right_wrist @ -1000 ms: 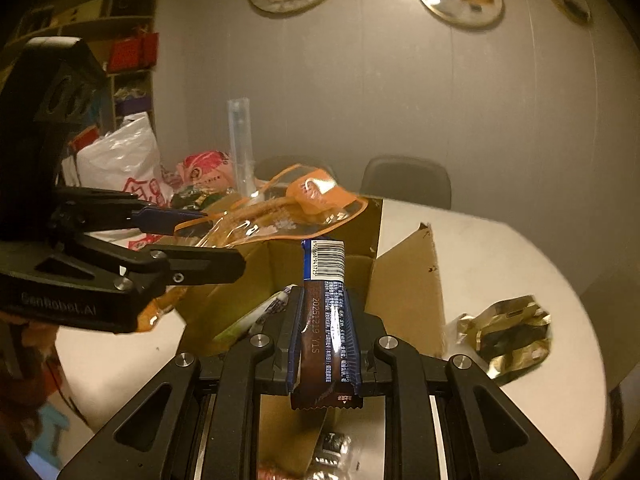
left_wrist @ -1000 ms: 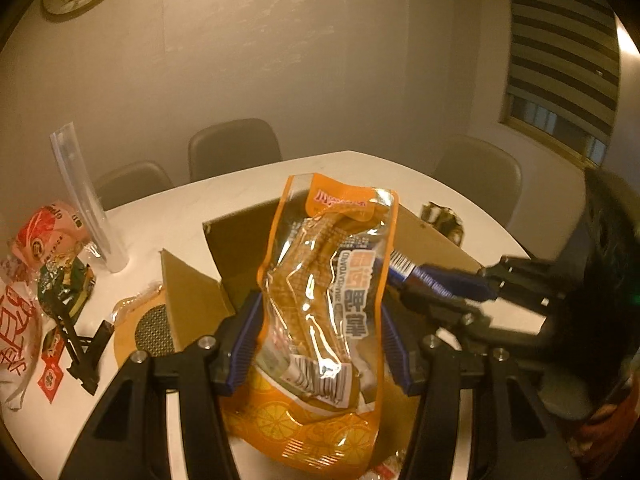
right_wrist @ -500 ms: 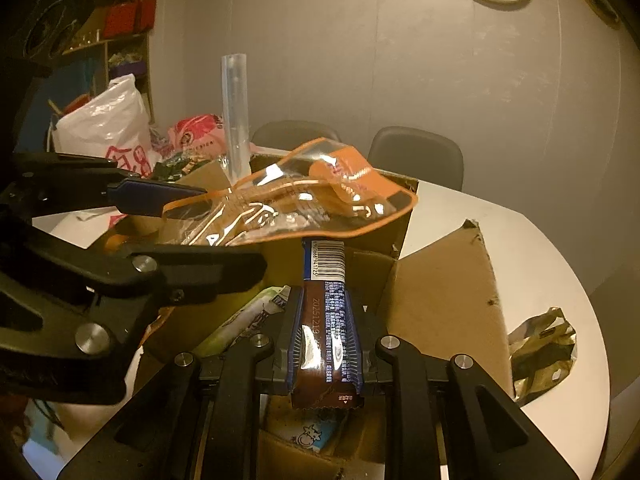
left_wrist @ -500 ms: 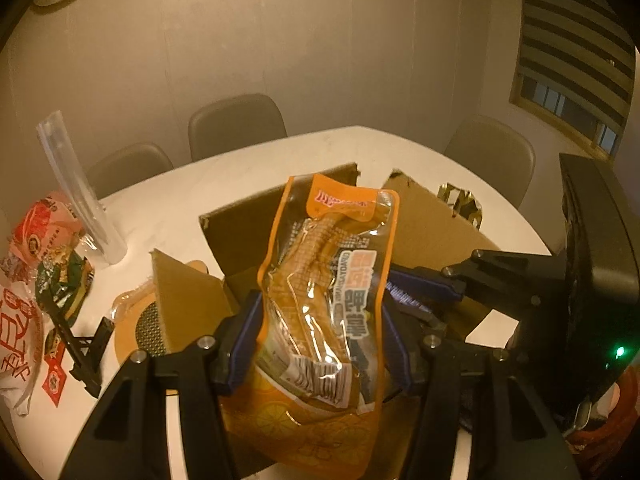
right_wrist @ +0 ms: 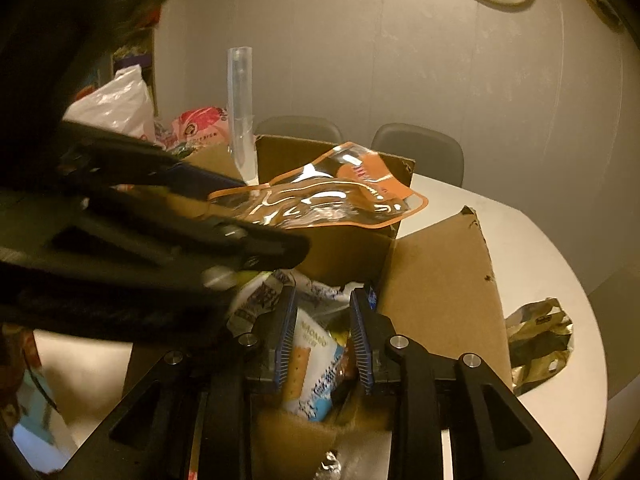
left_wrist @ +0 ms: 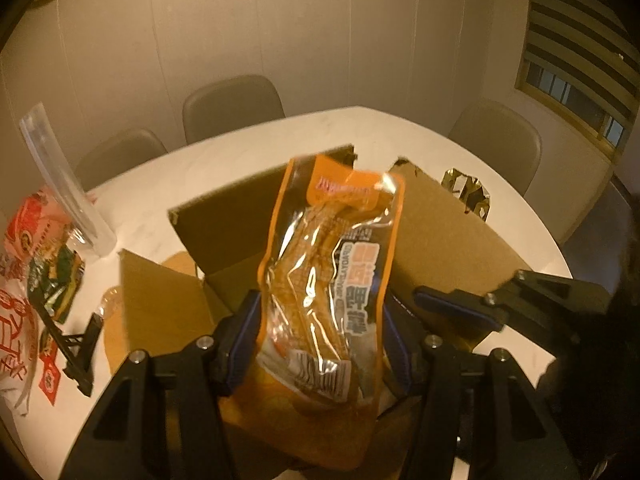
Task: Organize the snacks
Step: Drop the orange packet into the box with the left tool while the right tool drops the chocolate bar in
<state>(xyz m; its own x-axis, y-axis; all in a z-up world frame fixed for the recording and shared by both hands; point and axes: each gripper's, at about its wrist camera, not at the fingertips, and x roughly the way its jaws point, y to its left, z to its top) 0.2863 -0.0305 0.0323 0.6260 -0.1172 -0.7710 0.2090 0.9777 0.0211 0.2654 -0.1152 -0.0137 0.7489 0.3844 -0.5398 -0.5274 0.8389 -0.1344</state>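
My left gripper (left_wrist: pixel 320 332) is shut on an orange and clear snack packet (left_wrist: pixel 332 264), which it holds tilted over the open cardboard box (left_wrist: pixel 224 232). The right wrist view shows the same packet (right_wrist: pixel 320 200) lying flat above the box's far wall (right_wrist: pixel 344 256). My right gripper (right_wrist: pixel 324 336) hangs over the box's inside. Its jaws are opening and nothing is gripped between them. Through the gap I see a blue and white biscuit packet (right_wrist: pixel 316 364) and other snacks lying in the box. One right finger (left_wrist: pixel 460 308) reaches in from the right in the left wrist view.
A clear plastic tube (left_wrist: pixel 60 184) stands left of the box beside red and green snack bags (left_wrist: pixel 32 224) and a black stand (left_wrist: pixel 72 340). A crumpled gold wrapper (right_wrist: pixel 540 332) lies right of the box flap (right_wrist: pixel 440 280). Chairs (left_wrist: pixel 232 104) ring the white table (left_wrist: pixel 360 128).
The brown bar that stood in my right gripper is gone from its jaws, which have parted. Both grippers have sunk closer over the box, the left still holding its packet.
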